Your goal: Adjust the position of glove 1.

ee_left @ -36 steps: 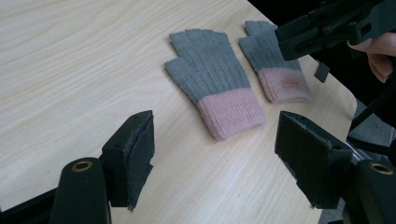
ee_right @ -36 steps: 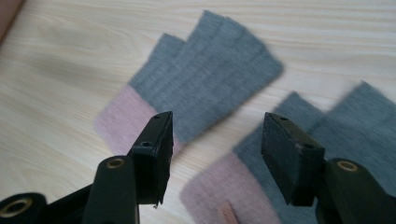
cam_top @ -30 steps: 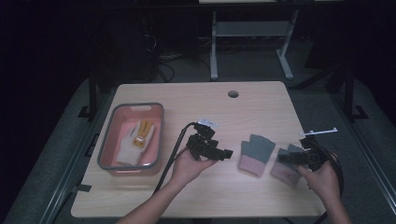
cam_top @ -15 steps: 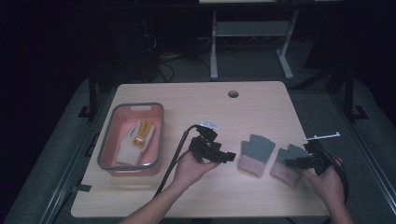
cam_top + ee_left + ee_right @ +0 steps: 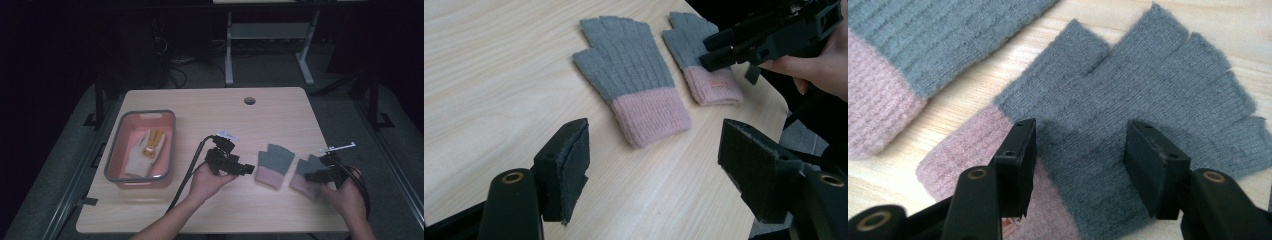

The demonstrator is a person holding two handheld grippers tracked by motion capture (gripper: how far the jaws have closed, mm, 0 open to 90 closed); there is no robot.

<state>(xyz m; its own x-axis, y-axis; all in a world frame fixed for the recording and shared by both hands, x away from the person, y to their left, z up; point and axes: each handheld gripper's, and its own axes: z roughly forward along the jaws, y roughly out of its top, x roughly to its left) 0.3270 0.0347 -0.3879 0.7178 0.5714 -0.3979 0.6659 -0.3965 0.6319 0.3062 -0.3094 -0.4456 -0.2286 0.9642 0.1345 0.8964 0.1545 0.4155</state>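
Two grey fingerless gloves with pink cuffs lie flat side by side on the wooden table [image 5: 220, 112]. The left glove [image 5: 272, 164] [image 5: 631, 80] lies just beyond my left gripper [image 5: 246, 169] [image 5: 659, 172], which hovers open with nothing between its pads. My right gripper [image 5: 311, 176] [image 5: 1083, 165] [image 5: 769, 35] is down over the right glove [image 5: 302, 172] [image 5: 1158, 95] [image 5: 704, 65], near where grey meets the pink cuff. Its jaws have just been closing. They still stand apart, with the glove's fabric between the tips and no pinch visible.
A pink bin with a grey rim [image 5: 112, 160] sits at the table's left and holds a white and yellow soft item [image 5: 147, 147]. A cable hole [image 5: 249, 100] is near the far edge. The right glove lies close to the table's right front edge.
The right gripper has shifted slightly over the right glove. The left gripper and both gloves stay where they were.
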